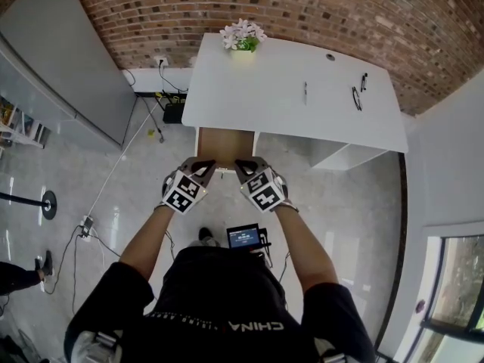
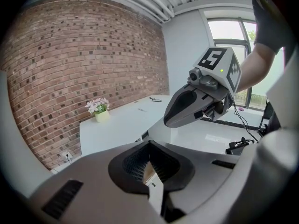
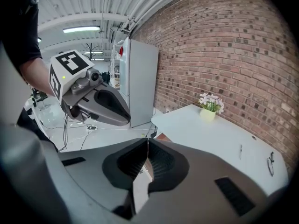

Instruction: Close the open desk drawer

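1. The drawer [image 1: 225, 139] sticks out from under the near left edge of the white counter [image 1: 287, 100], towards the person. Its brown inside is open to view and looks empty from here.
2. The left gripper [image 1: 206, 165] and the right gripper [image 1: 240, 164] sit side by side at the drawer's near front edge. Their tips are on it or just short of it; I cannot tell which.
3. In its own view, the left gripper's jaws are closed tip to tip with nothing held between them.
4. The right gripper's jaws are the same, pressed together and empty.
5. I'd judge the drawer stiff and light, running on slides, so it should need a push rather than a grip. The flat front panel is the place to press, with one closed tip on each side of its middle.
6. Uneven pressure could skew it in its runners, and a hard shove might jolt the pot of flowers [image 1: 243, 36] at the far edge by the brick wall [image 1: 151, 6].
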